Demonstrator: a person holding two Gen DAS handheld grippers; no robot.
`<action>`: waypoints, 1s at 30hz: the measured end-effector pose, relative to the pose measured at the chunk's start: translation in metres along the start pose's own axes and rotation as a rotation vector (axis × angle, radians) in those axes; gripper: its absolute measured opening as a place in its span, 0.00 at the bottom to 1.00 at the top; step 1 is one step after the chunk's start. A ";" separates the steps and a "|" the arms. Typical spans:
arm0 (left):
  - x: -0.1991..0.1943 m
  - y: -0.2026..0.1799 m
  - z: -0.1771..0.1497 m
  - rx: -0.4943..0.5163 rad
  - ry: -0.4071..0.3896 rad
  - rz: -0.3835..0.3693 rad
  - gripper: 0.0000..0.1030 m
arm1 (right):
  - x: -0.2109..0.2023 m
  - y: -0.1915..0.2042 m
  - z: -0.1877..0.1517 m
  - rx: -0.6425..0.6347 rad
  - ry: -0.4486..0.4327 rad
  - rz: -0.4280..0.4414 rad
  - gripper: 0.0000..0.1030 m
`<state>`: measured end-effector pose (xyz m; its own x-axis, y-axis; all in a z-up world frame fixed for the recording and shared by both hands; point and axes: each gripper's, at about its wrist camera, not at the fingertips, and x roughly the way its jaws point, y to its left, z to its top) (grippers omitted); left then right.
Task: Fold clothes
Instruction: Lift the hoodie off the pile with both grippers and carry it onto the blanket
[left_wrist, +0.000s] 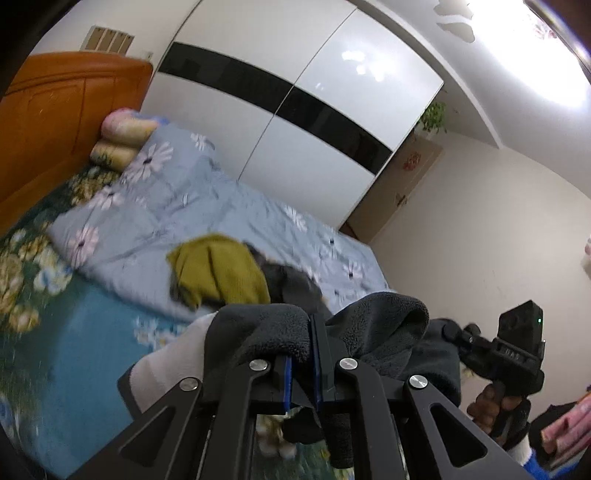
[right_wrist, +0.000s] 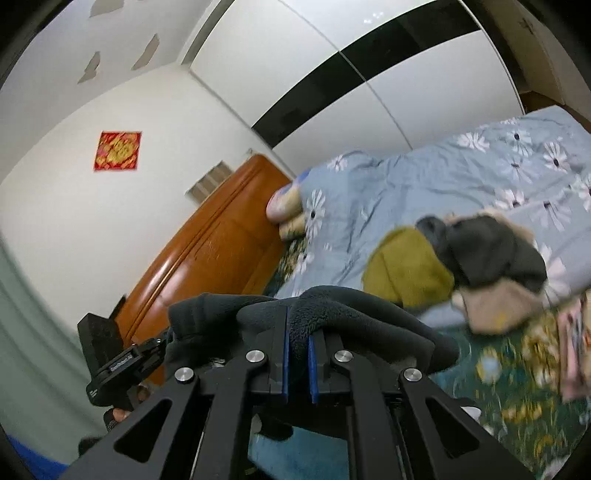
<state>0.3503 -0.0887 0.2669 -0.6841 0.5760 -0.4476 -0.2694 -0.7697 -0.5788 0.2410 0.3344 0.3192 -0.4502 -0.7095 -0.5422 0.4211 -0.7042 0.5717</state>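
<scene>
Dark grey fleece garment (left_wrist: 373, 325) held up in the air above the bed, pinched at two places along its upper edge; its shape below the grip is hidden by the tools, so whether a fold is already in it cannot be told. Left gripper (left_wrist: 303, 354) has its blue-padded jaws drawn in on a bunch of the fleece; right gripper (right_wrist: 297, 350) likewise clamped on the same cloth, with fleece pushing up between the pads. A pale grey panel of the garment (left_wrist: 166, 362) hangs at the left side in the left wrist view. On the blue daisy-print quilt (right_wrist: 461, 170) beyond: an olive-green garment (right_wrist: 406, 269), a dark grey one (right_wrist: 495, 254) partly over it, a tan one (right_wrist: 506, 302) just beside. All three are bunched, not squared, though motion blur softens the view. Further out, the green floral sheet (right_wrist: 509, 376), pillows (left_wrist: 122, 136) against the orange wooden headboard (left_wrist: 59, 122), and a white wardrobe with black band (left_wrist: 295, 96). Judgement: the heap reads as clothes not folded, so most of the work appears to remain; the fleece is lifted, not laid flat.
</scene>
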 end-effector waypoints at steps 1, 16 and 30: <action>-0.009 -0.005 -0.008 0.001 0.015 0.017 0.08 | -0.011 0.003 -0.010 -0.001 0.011 0.009 0.08; 0.171 0.157 -0.085 -0.388 0.394 0.207 0.07 | 0.070 -0.105 -0.066 0.254 0.274 -0.218 0.08; 0.334 0.240 -0.054 -0.468 0.636 0.096 0.07 | 0.192 -0.238 -0.076 0.623 0.354 -0.484 0.08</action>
<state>0.0938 -0.0660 -0.0588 -0.1335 0.6685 -0.7316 0.1800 -0.7096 -0.6812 0.1142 0.3632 0.0320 -0.1528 -0.3763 -0.9138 -0.3089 -0.8601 0.4059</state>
